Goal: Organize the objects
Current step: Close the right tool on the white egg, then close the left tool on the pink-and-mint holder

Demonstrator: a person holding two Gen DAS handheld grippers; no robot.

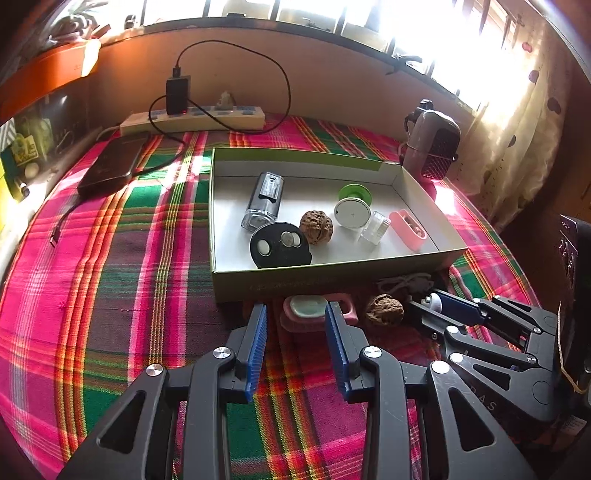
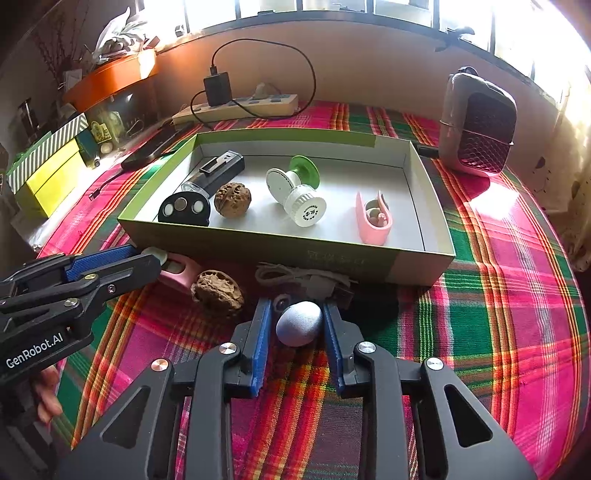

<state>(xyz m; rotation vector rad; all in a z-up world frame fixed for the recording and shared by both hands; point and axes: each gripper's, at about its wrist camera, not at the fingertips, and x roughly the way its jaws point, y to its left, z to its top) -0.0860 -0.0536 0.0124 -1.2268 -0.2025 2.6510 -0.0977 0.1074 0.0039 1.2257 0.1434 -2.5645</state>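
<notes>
Both grippers sit low: left gripper (image 1: 295, 314) spread around pink case (image 1: 317, 312), right gripper (image 2: 295, 314) bracketing egg (image 2: 299, 323); plaid worktop (image 2: 498, 314), sunlit window (image 2: 332, 7).

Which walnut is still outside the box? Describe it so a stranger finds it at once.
Start at the shallow green cardboard box on the plaid cloth. Just in front of its near wall lies a brown wrinkled walnut, between a pink plastic case and a pale blue egg-shaped object. Its twin, the other brown walnut, sits inside the box.
</notes>
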